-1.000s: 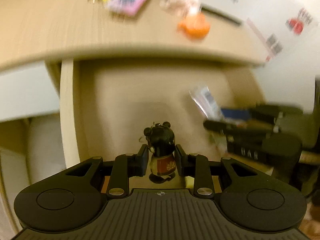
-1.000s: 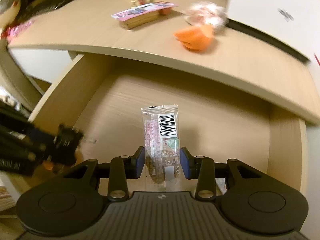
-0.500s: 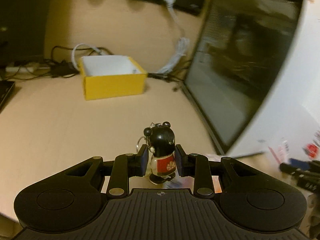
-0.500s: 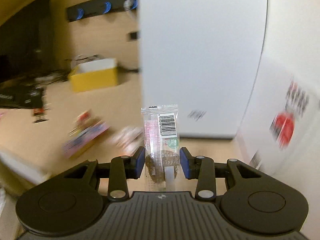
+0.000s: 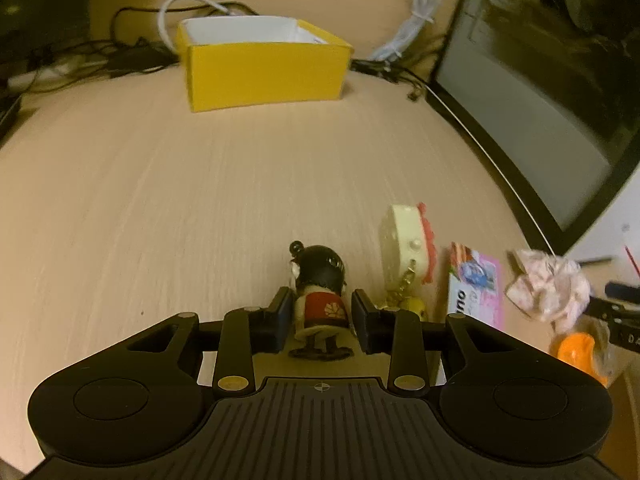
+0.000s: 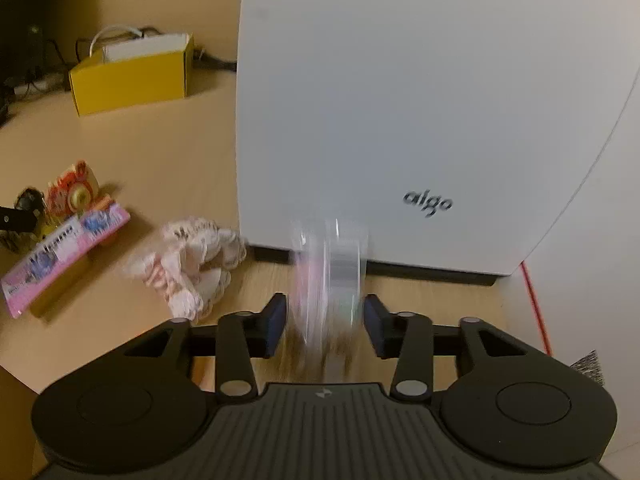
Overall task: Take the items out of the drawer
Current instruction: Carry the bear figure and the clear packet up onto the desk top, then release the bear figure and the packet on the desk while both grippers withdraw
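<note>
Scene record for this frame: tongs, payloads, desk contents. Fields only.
left tongs: open, narrow gap on each side of the doll
doll: upright, feet on the desk
right tongs: open around the snack packet
snack packet: motion-blurred, looks loose between the pads
beside doll: cream charm, pink pack, crumpled wrapper
far desk: yellow box, open top
backdrop: white case
drawer: not in view

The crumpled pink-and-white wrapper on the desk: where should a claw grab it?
Pinch the crumpled wrapper across its puffy middle, coming straight down from above. It lies loose and lumpy on the desk, with the pink box and white case crowding its sides.
</note>
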Demonstrator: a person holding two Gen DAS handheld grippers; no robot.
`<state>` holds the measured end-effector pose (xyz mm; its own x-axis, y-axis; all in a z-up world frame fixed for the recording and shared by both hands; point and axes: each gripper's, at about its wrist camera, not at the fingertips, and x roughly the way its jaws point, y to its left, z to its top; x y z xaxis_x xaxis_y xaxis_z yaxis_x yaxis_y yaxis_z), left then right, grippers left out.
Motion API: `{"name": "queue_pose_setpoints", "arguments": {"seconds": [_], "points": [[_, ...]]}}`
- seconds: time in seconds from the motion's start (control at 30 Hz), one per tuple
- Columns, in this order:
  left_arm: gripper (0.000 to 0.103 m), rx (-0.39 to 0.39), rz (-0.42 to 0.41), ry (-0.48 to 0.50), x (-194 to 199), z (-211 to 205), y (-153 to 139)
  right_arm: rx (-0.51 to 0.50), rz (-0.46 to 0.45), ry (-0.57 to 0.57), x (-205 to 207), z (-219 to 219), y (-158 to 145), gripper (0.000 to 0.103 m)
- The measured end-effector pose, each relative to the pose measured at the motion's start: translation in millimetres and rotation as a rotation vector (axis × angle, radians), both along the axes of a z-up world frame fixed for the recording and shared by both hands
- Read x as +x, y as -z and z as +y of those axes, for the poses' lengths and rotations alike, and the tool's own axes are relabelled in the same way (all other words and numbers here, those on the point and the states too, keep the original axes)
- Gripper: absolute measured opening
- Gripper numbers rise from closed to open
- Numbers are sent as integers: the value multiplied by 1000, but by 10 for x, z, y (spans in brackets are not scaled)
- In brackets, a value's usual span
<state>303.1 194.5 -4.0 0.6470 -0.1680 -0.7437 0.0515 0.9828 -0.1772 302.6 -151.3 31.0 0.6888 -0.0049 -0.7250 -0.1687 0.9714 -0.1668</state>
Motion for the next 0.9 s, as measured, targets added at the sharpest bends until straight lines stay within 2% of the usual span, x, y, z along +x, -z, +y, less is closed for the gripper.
{"name": "queue_pose_setpoints", "arguments": {"seconds": [0.07, 0.17, 0.33, 0.4, 0.47, 0.6, 0.63, 0.73, 0.9], "points": [[35, -9, 8, 7, 1, 9, -25, -8, -11, 5, -24, -13, 3, 55], [35, 11, -48, -16, -84, 33, -157, 12, -45, 29, -165, -55, -63, 57], [35, 67, -109, -12, -284, -13, -404, 22, -148, 30, -627, -171, -270, 80], [35, 83, -137, -23, -414, -52, -496, 13, -170, 17, -846, -242, -315, 85], [35, 68, -158, -24, -560, -99, -572, 16, -206, 10, -1066, -286, -316, 88], [35, 27, -160, 17, -887, -267, -645, 42, -294, 38, -1475, -401, -281, 102], [35, 19, -153, 34, -968, -314, -635, 47, -273, 24, -1517, -433, -301, 102], [35, 16, -113, 84, -1213, -470, -548, 88, -136, -48, -1597, -487, -253, 102], [35, 3, 32, 179, -1491, -746, -245, 101, -39, -70, -1832, -592, -101, 99]]}}
